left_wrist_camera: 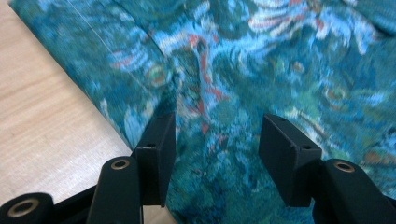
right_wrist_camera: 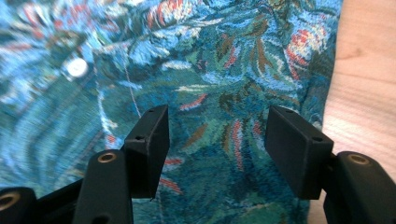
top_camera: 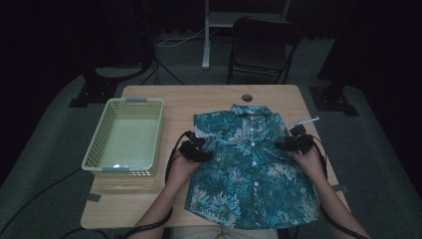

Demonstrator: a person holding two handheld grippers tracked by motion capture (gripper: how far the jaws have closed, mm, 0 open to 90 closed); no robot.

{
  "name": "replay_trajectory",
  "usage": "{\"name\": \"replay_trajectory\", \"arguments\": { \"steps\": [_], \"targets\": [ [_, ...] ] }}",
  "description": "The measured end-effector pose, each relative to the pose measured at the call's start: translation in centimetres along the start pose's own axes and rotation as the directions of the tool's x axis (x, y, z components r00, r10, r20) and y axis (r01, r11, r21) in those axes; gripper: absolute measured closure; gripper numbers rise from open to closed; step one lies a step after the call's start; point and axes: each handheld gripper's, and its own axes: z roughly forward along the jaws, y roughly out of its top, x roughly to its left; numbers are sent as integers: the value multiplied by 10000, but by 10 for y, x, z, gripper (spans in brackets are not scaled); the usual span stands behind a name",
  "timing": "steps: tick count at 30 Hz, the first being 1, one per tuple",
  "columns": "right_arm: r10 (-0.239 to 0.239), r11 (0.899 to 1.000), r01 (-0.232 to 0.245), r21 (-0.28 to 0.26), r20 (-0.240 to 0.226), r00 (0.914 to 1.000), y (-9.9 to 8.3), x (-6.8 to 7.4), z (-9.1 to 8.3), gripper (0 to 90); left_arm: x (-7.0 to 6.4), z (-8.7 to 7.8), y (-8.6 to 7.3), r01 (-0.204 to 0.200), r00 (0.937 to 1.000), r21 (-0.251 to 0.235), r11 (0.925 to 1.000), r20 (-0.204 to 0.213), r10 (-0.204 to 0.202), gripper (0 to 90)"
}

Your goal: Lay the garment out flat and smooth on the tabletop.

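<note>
A wooden bench (top_camera: 149, 209) carries everything, and the largest thing on it is a teal floral shirt (top_camera: 249, 174) spread flat across the right half, collar at the far side, hem hanging near the person's edge, its button row running down the middle. To the left of the shirt, apart from it, stands a pale green slatted basket (top_camera: 97, 144). The person's forearms come in from the near side, one hand at each flank of the shirt. The left tongs (top_camera: 195, 151) sit at the shirt's left edge, near the sleeve, and the right tongs (top_camera: 296, 143) sit at the right edge by the other sleeve. In the left gripper view the left tongs (left_wrist_camera: 217, 140) are spread wide, the two black jaws well apart with printed cloth between them and nothing pinched; the left jaw stands just over the shirt's edge where bare wood begins. In the right gripper view the right tongs (right_wrist_camera: 217, 140) are likewise released, jaws wide, hovering low over the cloth close to its right edge, with wood showing beyond the right jaw; whether either jaw tip actually touches the fabric cannot be told. A small white button (right_wrist_camera: 76, 67) lies on the cloth ahead and to the left of the right tongs.
</note>
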Motion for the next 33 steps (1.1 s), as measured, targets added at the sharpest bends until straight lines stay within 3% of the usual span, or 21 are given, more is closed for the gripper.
{"name": "replay_trajectory", "arguments": {
  "steps": [3, 4, 7, 12, 17, 22, 24, 25, 26, 28, 33],
  "targets": [
    [-928, 9957, 925, 75, 579, 9940, 2, 5, 5, 371, -1, 0, -1, 20, 10000, -55, 10000, -28, -20, 472],
    [-1031, 9947, 1032, 16, 573, 9930, 3, 6, 6, 370, -1, 0, -1, -18, 10000, -50, 10000, -53, 18, 472],
    [-1196, 9927, 1200, -76, 355, 9922, 8, 3, 11, 367, -1, -1, -1, -165, 9998, 39, 9999, -119, 165, 472],
    [-1537, 9881, 1537, 23, -28, 9881, 21, -3, 19, 351, 4, -1, -2, -12, 9997, -74, 10000, -264, 10, 472],
    [-1988, 9797, 1996, 204, -344, 9794, 34, -7, 27, 338, 3, -1, -4, 64, 9993, -164, 9998, -362, -69, 472],
    [-2530, 9652, 2571, 485, -777, 9643, 49, -10, 36, 328, 4, -2, -6, 55, 9993, -261, 9996, -374, -65, 472],
    [-2434, 9665, 2485, 640, -788, 9667, 53, -11, 38, 337, 6, -4, -7, 163, 9994, -256, 9995, -293, -171, 471],
    [-2229, 9703, 2294, 764, -845, 9712, 56, -12, 37, 347, 6, -5, -8, 402, 9991, -374, 9985, -80, -405, 472],
    [-2120, 9731, 2186, 725, -887, 9732, 58, -11, 36, 347, 6, -8, -9, 618, 9980, -604, 9963, 157, -610, 469],
    [-1918, 9799, 1964, 360, -1033, 9760, 59, -9, 31, 346, 6, -13, -12, 760, 9971, -833, 9936, 130, -752, 417],
    [-2000, 9793, 2022, 76, -1156, 9730, 61, 1, 23, 310, 4, -29, -28, 948, 9952, -1172, 9886, 360, -911, 348]
  ]
}}
